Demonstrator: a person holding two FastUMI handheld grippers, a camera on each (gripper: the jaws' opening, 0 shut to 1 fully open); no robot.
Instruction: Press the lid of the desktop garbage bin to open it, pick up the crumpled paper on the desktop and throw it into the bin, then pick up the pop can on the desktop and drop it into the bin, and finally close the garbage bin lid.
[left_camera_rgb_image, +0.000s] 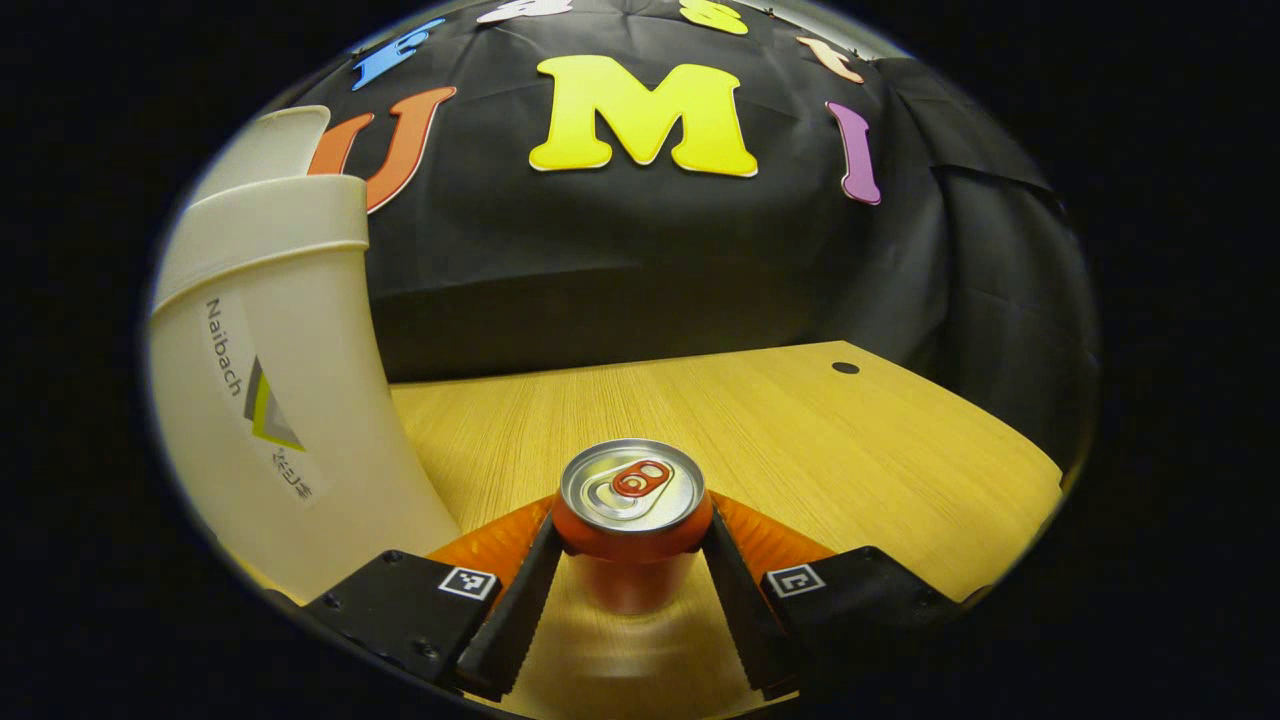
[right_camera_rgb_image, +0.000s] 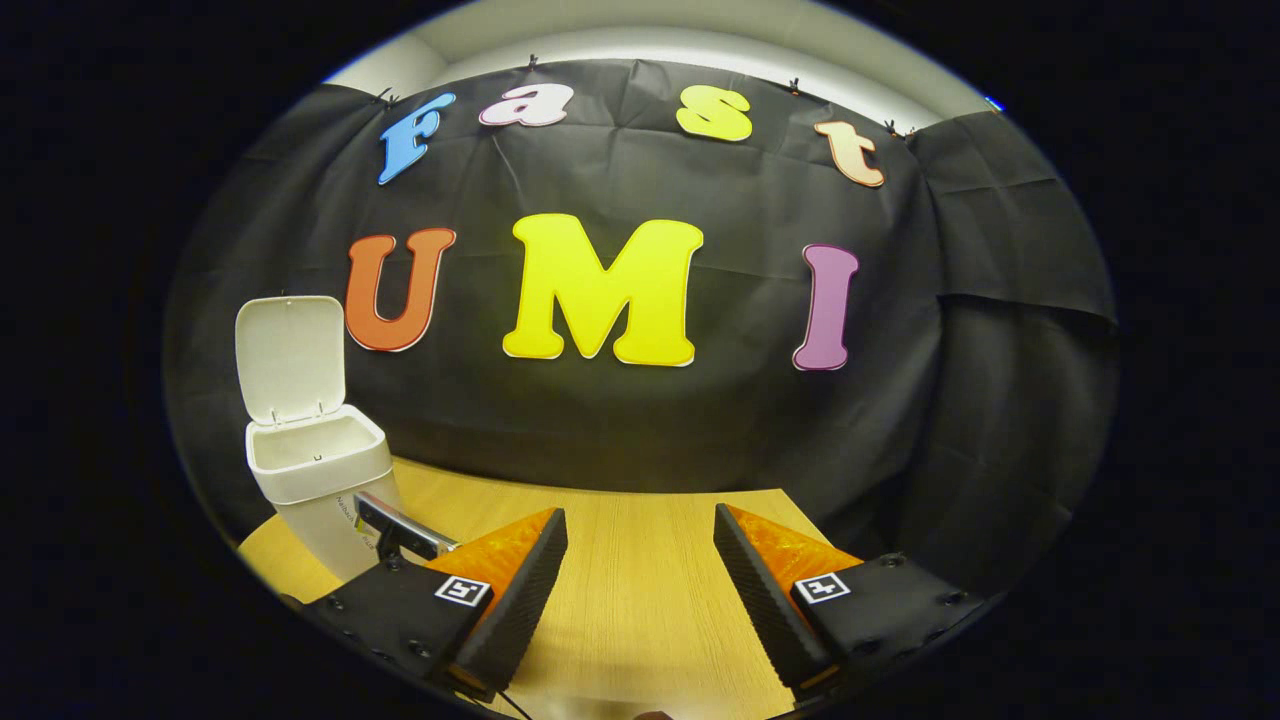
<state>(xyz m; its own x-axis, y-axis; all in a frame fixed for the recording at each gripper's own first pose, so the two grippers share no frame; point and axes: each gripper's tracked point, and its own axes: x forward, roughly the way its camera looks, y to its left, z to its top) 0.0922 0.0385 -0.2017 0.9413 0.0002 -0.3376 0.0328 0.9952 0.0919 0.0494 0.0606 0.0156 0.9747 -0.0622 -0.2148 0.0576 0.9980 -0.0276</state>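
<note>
In the left gripper view, the left tool (left_camera_rgb_image: 632, 560) is clamped on the can (left_camera_rgb_image: 632, 510), both fingers pressing its sides; the can appears lifted just off the counter (left_camera_rgb_image: 800, 430). The bin (left_camera_rgb_image: 290, 400) stands close at left, so the can step is in hand: next, raise it above the rim and carry it left.

In the right gripper view, the right tool (right_camera_rgb_image: 640, 580) hangs apart, holding nothing. The bin (right_camera_rgb_image: 315, 470) stands at the counter's (right_camera_rgb_image: 640, 540) left edge with its lid (right_camera_rgb_image: 290, 358) up, with open room above it.
</note>
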